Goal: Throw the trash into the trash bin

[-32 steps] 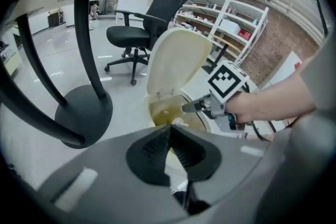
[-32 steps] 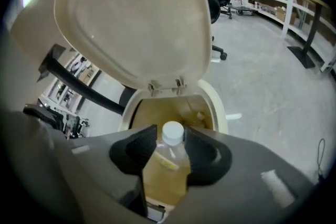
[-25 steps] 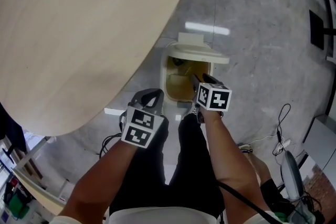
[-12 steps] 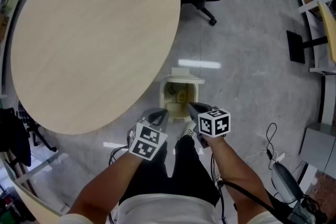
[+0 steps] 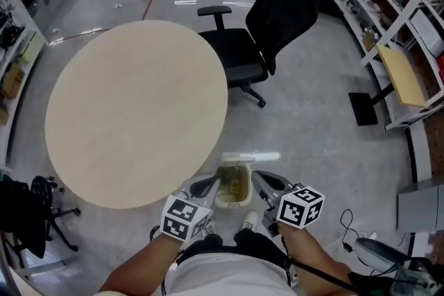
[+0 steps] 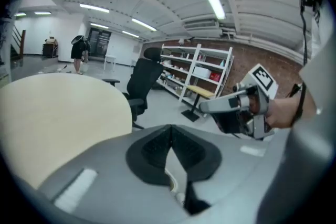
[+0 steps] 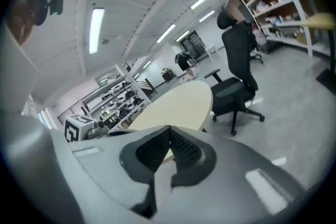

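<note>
The round pale-wood table (image 5: 135,111) fills most of what lies below me, its near edge curving just over the spot where I work. Behind it stands a black office chair (image 5: 253,38) on castors, and white metal shelving (image 5: 388,17) runs along the right side of the room.

Down by my feet, tucked against the table's rim, sits the small cream plastic trash bin (image 5: 232,204), its top open toward me. Inside it I can see something yellowish (image 5: 236,185), which I take to be the trash. If that is right, the throw is done.

My left gripper (image 5: 212,181) hangs just to the left of the bin's mouth and my right gripper (image 5: 257,177) just to its right. In each gripper's own view the dark pads meet at their tips with nothing between them, so both are closed and empty.

Several things could go wrong from here:
- **Table edge:** the left gripper is close to it, so a careless swing to that side could knock the jaws against the wood.
- **Bin:** it looks light and stands right by my white shoe (image 5: 248,220), so a step forward could tip it and spill what is inside.
- **Cable:** a black cable (image 5: 326,275) trails from my right arm toward the floor, and turning away sharply could snag it.
- **Leftover trash:** I cannot see under the table from here, so some may remain there.
</note>
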